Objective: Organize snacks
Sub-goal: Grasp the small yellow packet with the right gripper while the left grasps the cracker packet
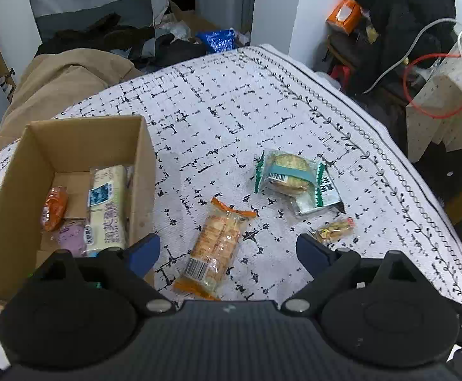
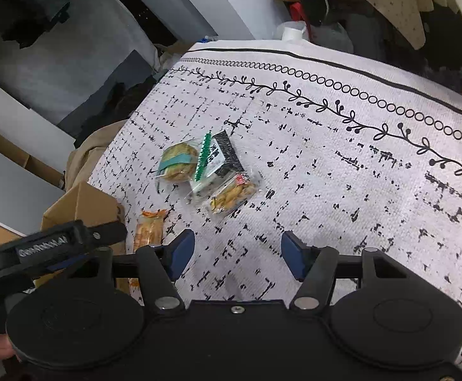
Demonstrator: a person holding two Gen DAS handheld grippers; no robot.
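orange cracker pack lies btwn wide-apart left gripper fingers.

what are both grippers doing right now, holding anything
Left gripper: open, holding nothing, above the orange cracker packet.
Right gripper: open, holding nothing, over bare tablecloth.

1. The cracker packet is partly hidden behind the right claw's finger.
2. The cardboard box has its near end hidden behind the left claw's body.
3. Print on the green-edged packet is too small to read.
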